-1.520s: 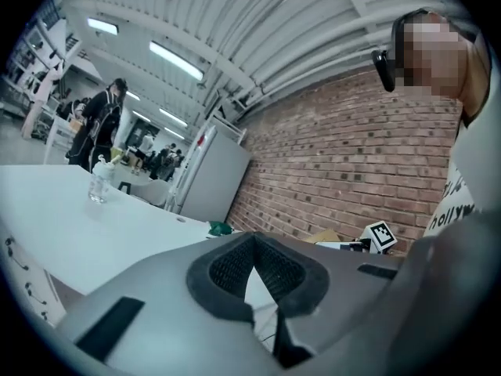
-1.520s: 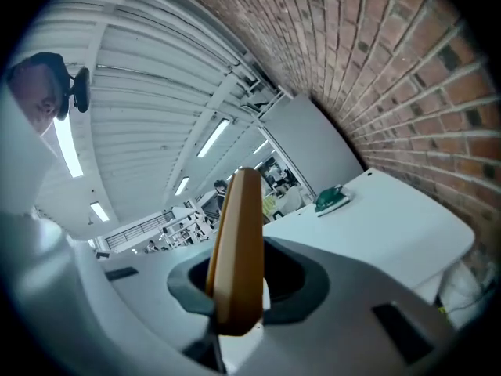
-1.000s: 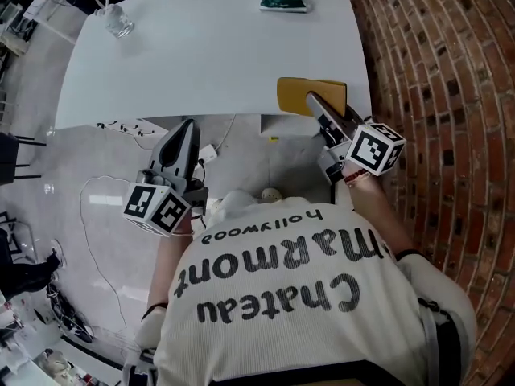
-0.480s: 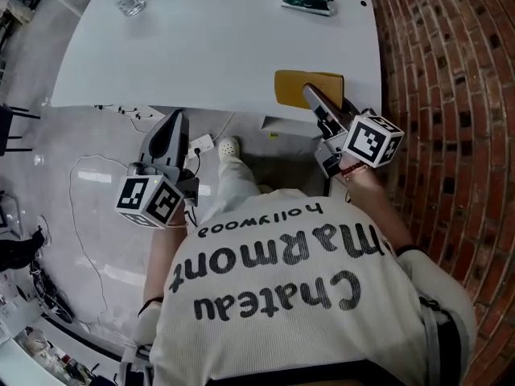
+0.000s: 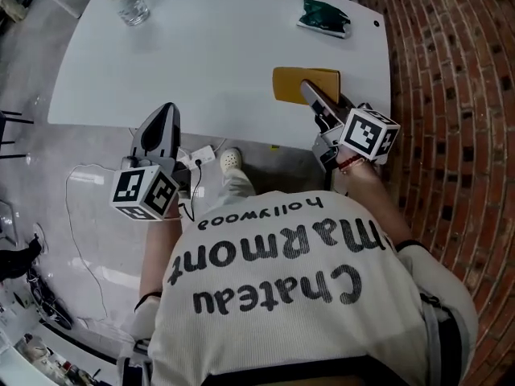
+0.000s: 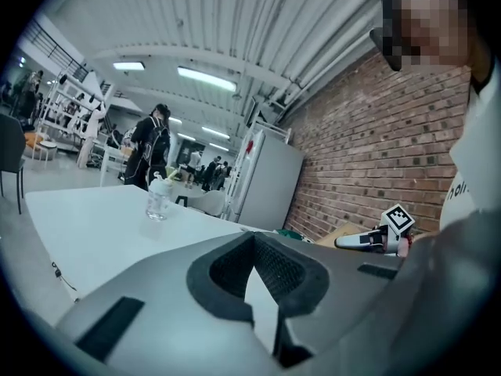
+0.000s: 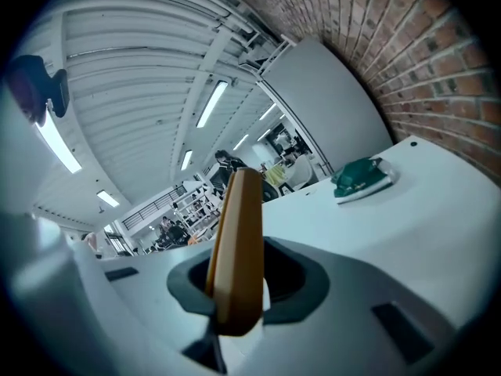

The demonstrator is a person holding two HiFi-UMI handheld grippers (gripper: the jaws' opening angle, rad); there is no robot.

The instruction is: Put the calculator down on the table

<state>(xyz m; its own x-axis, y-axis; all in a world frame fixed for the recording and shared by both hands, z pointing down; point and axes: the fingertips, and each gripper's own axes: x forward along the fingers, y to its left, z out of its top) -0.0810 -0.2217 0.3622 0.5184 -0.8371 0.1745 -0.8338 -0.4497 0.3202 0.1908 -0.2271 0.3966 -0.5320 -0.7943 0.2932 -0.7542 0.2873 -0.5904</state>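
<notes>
the flat mustard-yellow calculator (image 5: pixel 302 83) is clamped edge-on between the pads of the right gripper (image 5: pixel 315 103), over the white table (image 5: pixel 201 55) near its 4 o'clock corner. the left gripper (image 5: pixel 163 119), at 7 o'clock, is seen closed, with nothing held.

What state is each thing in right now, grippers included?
right gripper: shut on the calculator.
calculator: gripped at one end, broad face up, over the near right part of the table; not released.
left gripper: shut, nothing between its jaws.
clear cup: upright at the table's far left corner.
green object: lying at the table's far right corner.
</notes>
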